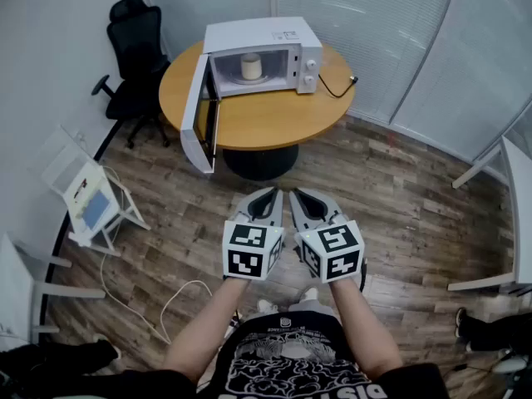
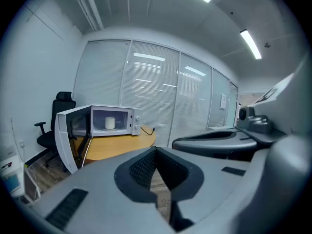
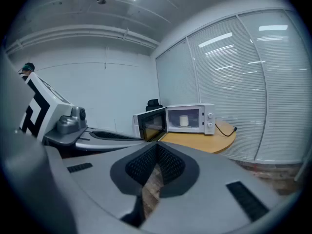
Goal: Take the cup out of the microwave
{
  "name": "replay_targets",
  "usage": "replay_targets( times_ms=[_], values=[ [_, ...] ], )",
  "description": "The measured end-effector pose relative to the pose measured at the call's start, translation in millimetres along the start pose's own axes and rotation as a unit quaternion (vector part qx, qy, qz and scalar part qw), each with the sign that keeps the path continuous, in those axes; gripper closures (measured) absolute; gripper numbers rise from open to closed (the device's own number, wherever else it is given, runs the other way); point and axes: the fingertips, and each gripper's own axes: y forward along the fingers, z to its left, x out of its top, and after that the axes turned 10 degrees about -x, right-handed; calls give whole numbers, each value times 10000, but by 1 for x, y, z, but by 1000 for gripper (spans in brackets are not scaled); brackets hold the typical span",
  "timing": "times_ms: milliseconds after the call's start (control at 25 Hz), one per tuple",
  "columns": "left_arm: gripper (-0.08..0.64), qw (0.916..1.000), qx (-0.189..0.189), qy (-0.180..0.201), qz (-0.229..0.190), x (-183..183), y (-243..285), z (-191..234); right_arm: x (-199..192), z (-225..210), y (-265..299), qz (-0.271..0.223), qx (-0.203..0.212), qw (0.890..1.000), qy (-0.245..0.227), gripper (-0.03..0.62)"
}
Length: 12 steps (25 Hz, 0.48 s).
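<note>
microwave [image 1: 258,33] white | cup [image 1: 251,66] cream | table [image 1: 266,116] orange | chair [image 1: 137,52] black | floor [image 1: 399,214] brown wood-grain

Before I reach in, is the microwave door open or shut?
Open: the door is swung out leftward from the microwave, with the cup visible upright inside.

The cup [image 1: 251,66] inside the microwave [image 1: 258,52] is too small to show whether it has a handle. The microwave covers the back edge of the tabletop [image 1: 266,119], and its open door [image 1: 195,127] hides part of the left edge. The marker cubes [image 1: 249,252] cover the rear of the left claw [image 1: 270,192] and the right claw [image 1: 298,193]. The forearms [image 1: 204,331] run off the bottom edge, and a white desk [image 1: 519,210] is cut by the right edge.
</note>
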Motion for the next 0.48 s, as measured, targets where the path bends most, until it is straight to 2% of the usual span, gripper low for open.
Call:
replay_targets(
  times_ms=[480],
  values=[
    [551, 10000, 15, -47, -39, -8, -11, 21, -1, 21, 13, -71, -10, 9999, -85, 577]
  ],
)
